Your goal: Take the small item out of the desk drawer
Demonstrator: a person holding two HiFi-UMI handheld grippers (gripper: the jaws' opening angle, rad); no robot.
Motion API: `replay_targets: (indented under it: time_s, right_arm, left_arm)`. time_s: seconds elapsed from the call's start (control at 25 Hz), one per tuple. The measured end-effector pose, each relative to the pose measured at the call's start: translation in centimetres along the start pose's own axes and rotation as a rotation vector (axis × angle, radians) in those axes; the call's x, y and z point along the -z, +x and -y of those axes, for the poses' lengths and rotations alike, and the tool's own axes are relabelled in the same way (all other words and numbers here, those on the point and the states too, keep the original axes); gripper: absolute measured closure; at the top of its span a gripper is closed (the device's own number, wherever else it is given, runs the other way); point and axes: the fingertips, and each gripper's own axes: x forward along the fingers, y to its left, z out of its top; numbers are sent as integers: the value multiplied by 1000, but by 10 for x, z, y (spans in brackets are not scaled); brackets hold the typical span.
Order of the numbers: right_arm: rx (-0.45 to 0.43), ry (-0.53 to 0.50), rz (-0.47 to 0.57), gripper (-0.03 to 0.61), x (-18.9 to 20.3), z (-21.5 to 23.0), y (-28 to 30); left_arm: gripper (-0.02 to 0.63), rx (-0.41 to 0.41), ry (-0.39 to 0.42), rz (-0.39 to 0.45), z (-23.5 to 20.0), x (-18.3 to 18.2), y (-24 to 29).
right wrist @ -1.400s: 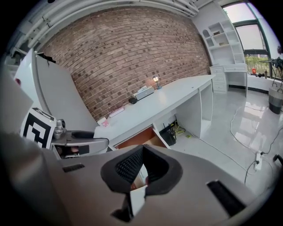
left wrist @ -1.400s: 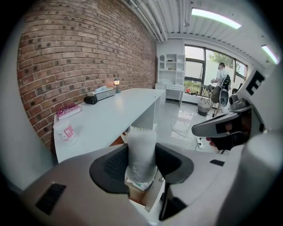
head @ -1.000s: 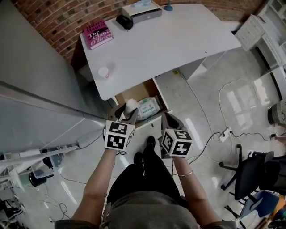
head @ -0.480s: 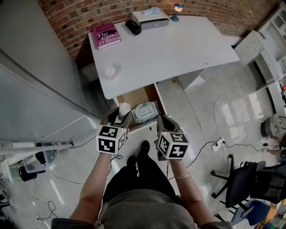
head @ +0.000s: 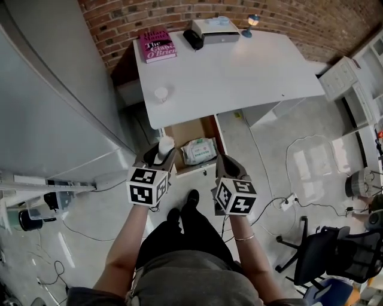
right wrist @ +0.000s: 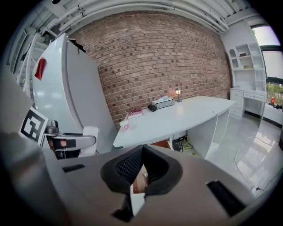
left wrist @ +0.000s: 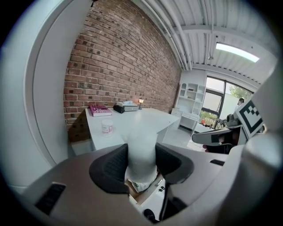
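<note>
Brick wall (head: 287, 18) is running behind a white curved desk (head: 239, 72), and a shallow wood-lined drawer (head: 179, 128) is standing open under the desk's front edge. A person is standing before it with a gripper in each hand.

The left gripper (head: 161, 156) is clamping a small white cylindrical bottle (head: 166, 145), upright, over the drawer's near left corner. The right gripper (head: 226, 164) is hanging just beside the drawer's right side, its jaws pressed together on nothing. A soft pale packet of wipes (head: 199, 151) is lying inside the drawer.

The lift out looks nearly complete. To finish it well, I would judge that the bottle needs raising straight up with an even squeeze, kept vertical, until its base is passing clear of the drawer front, with the empty gripper staying out of its path.

The left gripper view is showing what the head view cannot: both dark ribbed pads pressing the bottle's sides, and the packet visible beneath its base. The right gripper view is confirming closed, empty jaws, hidden from above by the marker cube. Only the head view is placing the bottle against the drawer and showing a pink book (head: 157, 45) and a small white tub (head: 160, 94) on the desk.
</note>
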Motion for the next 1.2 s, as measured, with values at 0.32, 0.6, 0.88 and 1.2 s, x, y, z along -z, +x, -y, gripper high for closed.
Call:
replay_targets:
  time_s: [0.32,0.6,0.88,1.2]
  right_arm:
    - [-8,-43,-7,578,-2,-11,-3]
    - [5,-47,-6,578,2,-15,-6]
    - [10,-54,-9,578,4,-18,-9]
    - [13,-65,-18,578,11,-26,-11]
  left_arm:
    - [423,-6,-29,20,-9,1,-12]
    - [423,-2,-30,31,-10,2,-17]
    - [423,-4,-50,47,-14,1,-23]
    - [423,0,-46,50,-16,3,-30]
